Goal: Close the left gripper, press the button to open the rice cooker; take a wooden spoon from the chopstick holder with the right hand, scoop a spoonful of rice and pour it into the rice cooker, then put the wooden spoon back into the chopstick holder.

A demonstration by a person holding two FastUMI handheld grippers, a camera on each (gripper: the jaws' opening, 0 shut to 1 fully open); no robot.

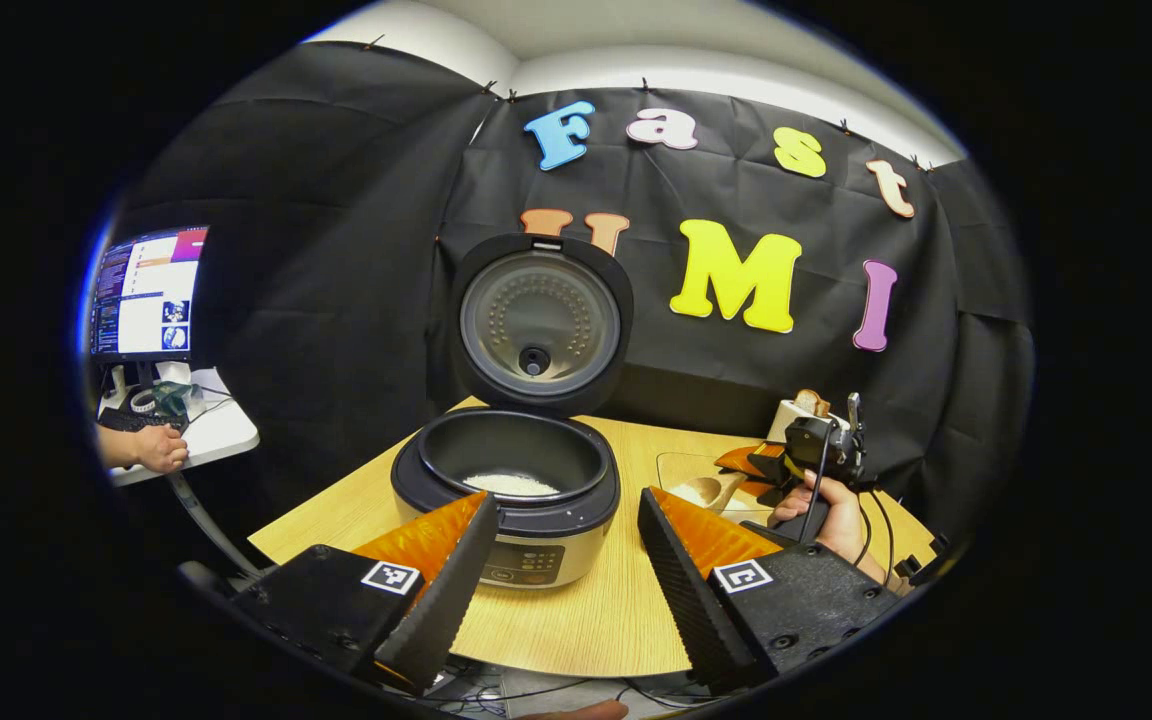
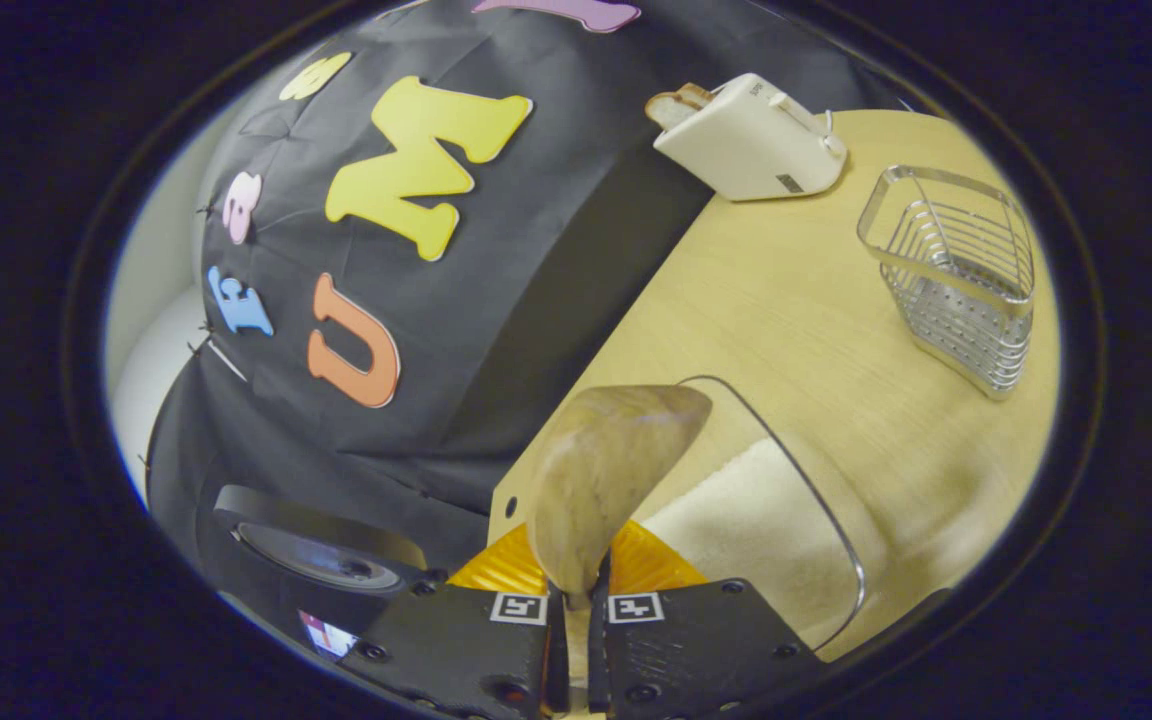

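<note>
Right gripper (image 2: 576, 600) fingers clamp the spoon (image 2: 601, 470), bowl forward over the rice (image 2: 736, 520); left gripper (image 1: 561, 560) fingers gape, empty.

pale wooden spoon (image 2: 606, 480), white toaster (image 2: 751, 140)

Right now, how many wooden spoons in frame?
1. The wooden spoon is clamped in the right gripper, bowl over the clear rice container. The wire chopstick holder looks empty; its floor is partly hidden.
</note>
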